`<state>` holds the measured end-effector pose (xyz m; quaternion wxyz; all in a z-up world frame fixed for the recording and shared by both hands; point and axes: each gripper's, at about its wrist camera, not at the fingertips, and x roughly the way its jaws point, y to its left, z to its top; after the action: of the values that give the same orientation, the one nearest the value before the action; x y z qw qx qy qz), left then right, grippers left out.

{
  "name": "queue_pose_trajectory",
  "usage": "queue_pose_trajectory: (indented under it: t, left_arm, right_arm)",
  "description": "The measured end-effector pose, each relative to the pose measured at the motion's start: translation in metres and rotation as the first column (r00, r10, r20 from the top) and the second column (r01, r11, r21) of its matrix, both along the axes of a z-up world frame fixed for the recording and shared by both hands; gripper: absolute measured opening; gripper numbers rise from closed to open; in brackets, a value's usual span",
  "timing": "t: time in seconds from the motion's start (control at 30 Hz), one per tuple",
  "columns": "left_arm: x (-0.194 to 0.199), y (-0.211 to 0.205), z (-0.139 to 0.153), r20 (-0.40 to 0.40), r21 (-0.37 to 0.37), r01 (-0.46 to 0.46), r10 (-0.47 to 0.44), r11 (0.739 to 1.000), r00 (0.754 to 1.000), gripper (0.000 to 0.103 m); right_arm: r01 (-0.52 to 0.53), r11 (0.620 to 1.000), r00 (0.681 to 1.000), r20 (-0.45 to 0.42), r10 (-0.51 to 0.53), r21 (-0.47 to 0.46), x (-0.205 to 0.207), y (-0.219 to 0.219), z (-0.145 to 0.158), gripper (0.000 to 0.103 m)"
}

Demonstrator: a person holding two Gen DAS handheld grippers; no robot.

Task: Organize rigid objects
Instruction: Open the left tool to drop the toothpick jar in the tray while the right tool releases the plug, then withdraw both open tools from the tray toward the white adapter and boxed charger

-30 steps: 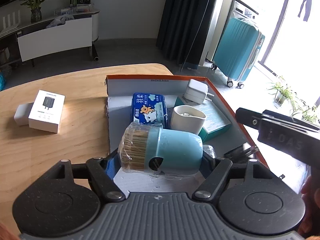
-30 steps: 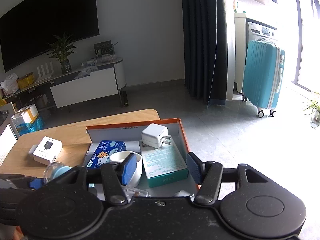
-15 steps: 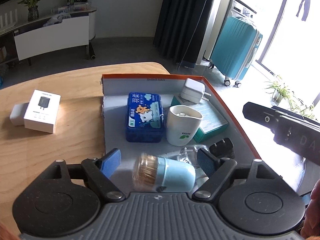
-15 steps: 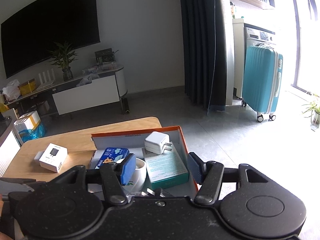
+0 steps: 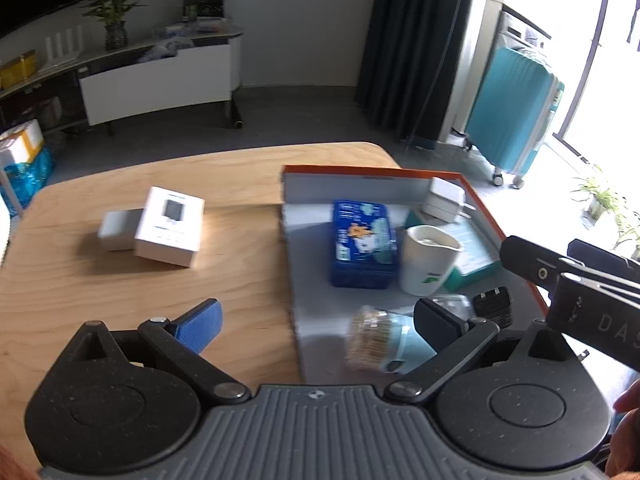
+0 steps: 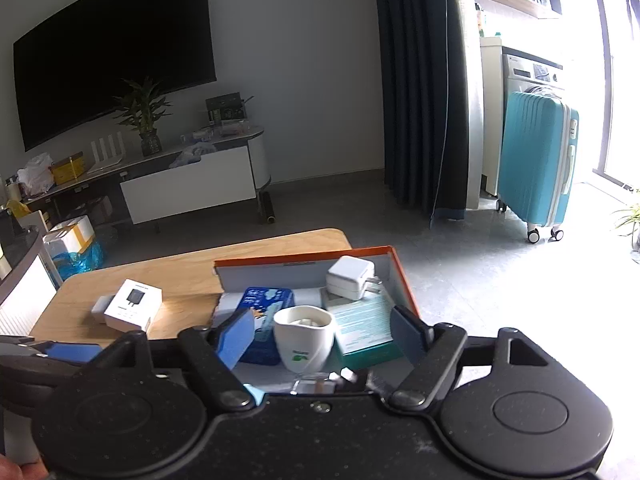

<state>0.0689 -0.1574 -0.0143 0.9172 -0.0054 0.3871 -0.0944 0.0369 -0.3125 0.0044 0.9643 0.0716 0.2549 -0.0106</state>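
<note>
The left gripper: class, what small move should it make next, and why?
Probably swing toward the white charger box on the wooden table. The left gripper has just been opening, its jaws stand wide and empty, and the toothpick jar already lies inside the orange-rimmed box, while the charger box sits outside.

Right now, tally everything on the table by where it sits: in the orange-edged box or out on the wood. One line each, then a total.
In the orange-edged box: 7 – blue tin, white cup, white charger, teal-and-white carton, toothpick jar, black plug, clear plastic piece.
On the bare wood: 2 – white charger carton, small white block.
Total: 9.
</note>
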Motion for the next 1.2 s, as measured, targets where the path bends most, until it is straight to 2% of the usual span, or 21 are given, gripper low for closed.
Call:
queue_pose_trajectory:
  t: [0.57,0.97,1.2]
  left_arm:
    - [-0.009,0.061,0.008,0.011,0.033,-0.144,0.144,0.989,0.990,0.103]
    - [-0.014,0.093,0.007,0.017,0.048,-0.205,0.204,0.978,0.979,0.103]
    - [-0.015,0.118,0.004,-0.004,0.006,-0.243,0.243,0.970,0.970,0.103]
  right_arm:
    - [-0.104,0.995,0.994,-0.047,0.104,-0.006,0.008,0.056,-0.002,0.092]
    - [-0.157,0.988,0.986,-0.064,0.156,-0.001,0.011,0.087,-0.005,0.092]
    - [-0.203,0.979,0.974,-0.095,0.203,0.014,0.014,0.106,-0.009,0.092]
